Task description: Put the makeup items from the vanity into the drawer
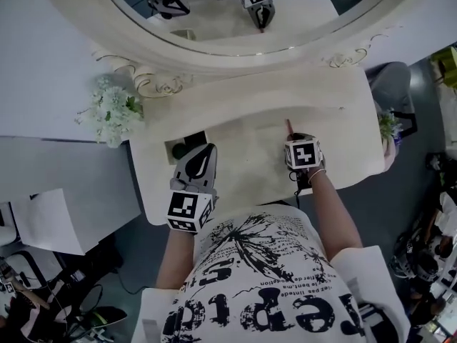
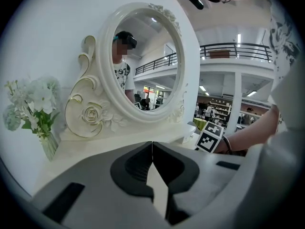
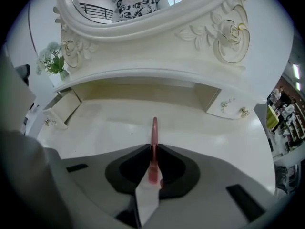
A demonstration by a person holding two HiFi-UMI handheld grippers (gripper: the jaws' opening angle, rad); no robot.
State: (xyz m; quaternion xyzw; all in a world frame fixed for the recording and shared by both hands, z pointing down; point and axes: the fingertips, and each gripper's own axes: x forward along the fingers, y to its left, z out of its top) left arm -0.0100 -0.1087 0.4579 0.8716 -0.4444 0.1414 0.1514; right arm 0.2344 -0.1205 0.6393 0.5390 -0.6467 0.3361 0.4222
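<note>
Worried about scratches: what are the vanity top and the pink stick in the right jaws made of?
The vanity top looks like cream painted wood or laminate, semi-gloss by its soft sheen. The pink stick is smooth; plastic or lacquered wood, cannot tell which.

drawer partly hidden, contents perhaps dark

Mirror at back of table. Flowers left of mirror. Open drawer at table's left front. Makeup pencil on table right of centre, in right gripper.
</note>
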